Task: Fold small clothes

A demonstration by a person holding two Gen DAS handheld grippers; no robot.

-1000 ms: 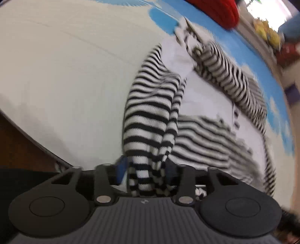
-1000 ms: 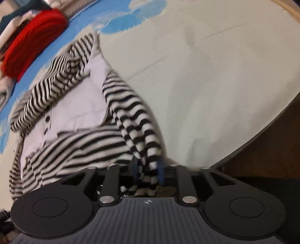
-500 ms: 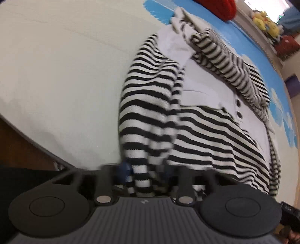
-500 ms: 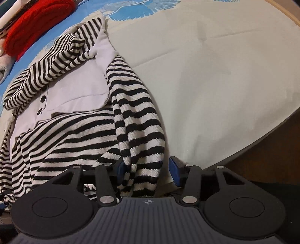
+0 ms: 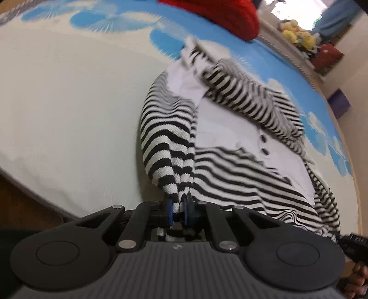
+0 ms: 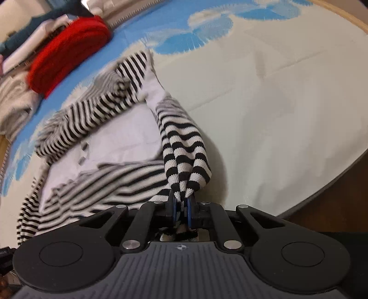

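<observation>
A small black-and-white striped top [image 5: 241, 174] with a white buttoned front lies spread on the cream and blue bed cover [image 5: 69, 110]. My left gripper [image 5: 177, 202] has its jaws closing, and its blue pads pinch the end of a striped sleeve [image 5: 168, 142] that rises off the cover. In the right wrist view the same top [image 6: 110, 184] lies to the left. My right gripper [image 6: 181, 202] is closing too, with its pads pressed on the bunched end of the other striped sleeve [image 6: 184, 147].
A red knit piece [image 5: 220, 11] [image 6: 66, 50] lies at the far side beside a pile of pale clothes [image 6: 13, 101]. The bed edge [image 5: 27, 200] [image 6: 322, 195] drops to a brown floor near both grippers. Plush toys [image 5: 296, 34] and a purple box [image 5: 339, 105] sit beyond.
Both grippers went from open around the striped sleeve ends to pinching them. Both rose a little, and the sleeve ends now lift off the cover.
</observation>
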